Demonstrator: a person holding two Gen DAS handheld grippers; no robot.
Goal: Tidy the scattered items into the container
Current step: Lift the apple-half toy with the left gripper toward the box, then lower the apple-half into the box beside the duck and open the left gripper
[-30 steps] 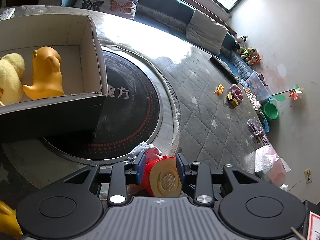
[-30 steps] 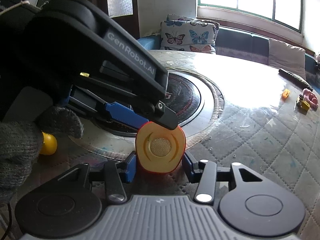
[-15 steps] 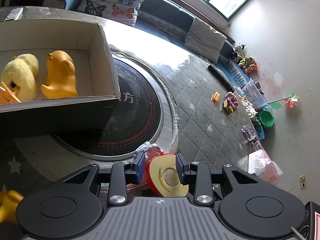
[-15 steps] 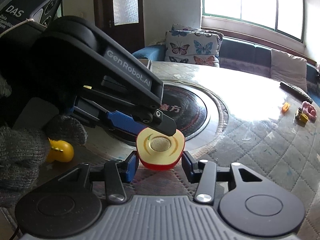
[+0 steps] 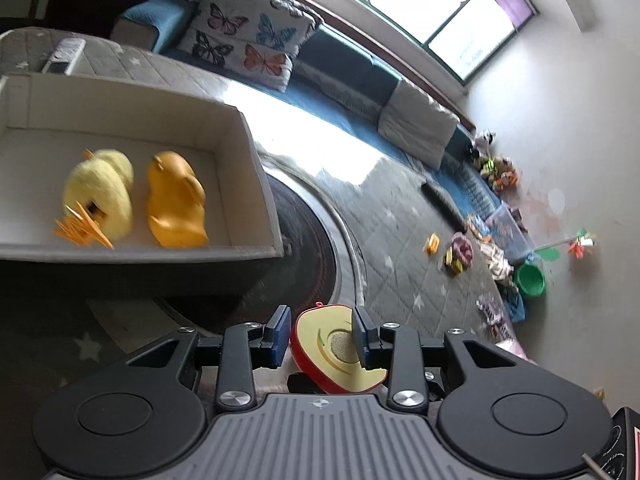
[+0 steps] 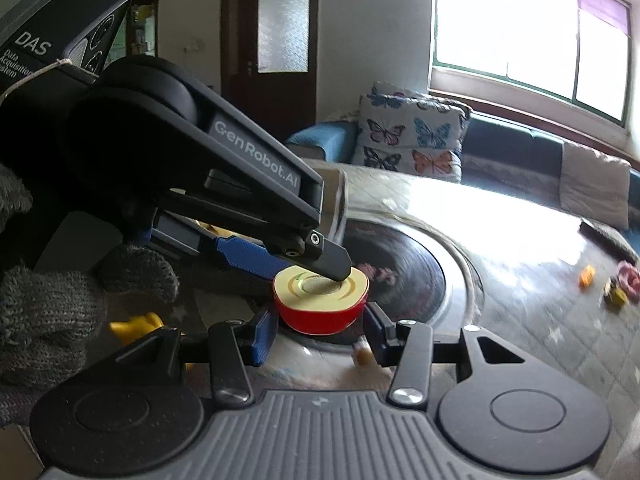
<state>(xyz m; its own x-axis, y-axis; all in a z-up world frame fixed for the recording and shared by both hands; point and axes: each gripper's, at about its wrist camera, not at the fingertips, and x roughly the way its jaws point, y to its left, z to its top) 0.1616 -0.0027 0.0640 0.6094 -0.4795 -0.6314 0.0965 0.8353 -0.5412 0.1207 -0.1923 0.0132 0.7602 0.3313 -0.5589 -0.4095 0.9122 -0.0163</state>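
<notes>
A toy apple half (image 5: 340,354), red skin with a cream cut face, sits between the blue pads of my left gripper (image 5: 322,334), which is shut on it and holds it in the air. In the right wrist view the same apple half (image 6: 320,300) is clamped by the left gripper's fingers (image 6: 280,256), and my right gripper (image 6: 320,326) is open around it, pads apart from it. The cardboard box (image 5: 256,184) at upper left holds a fluffy yellow duck (image 5: 100,196) and an orange rubber duck (image 5: 176,200).
A round table with a quilted cover (image 5: 400,240) and a black centre disc (image 5: 308,248). Small toys (image 5: 456,252) and a remote (image 5: 442,200) lie at its far side. A yellow toy (image 6: 136,324) lies below the gloved hand (image 6: 48,320). A sofa with butterfly cushions (image 5: 244,48) stands behind.
The left gripper has lifted the apple half higher and toward the box, tilting it flatter. The right gripper's pads, which flanked it closely, now stand apart from it.
</notes>
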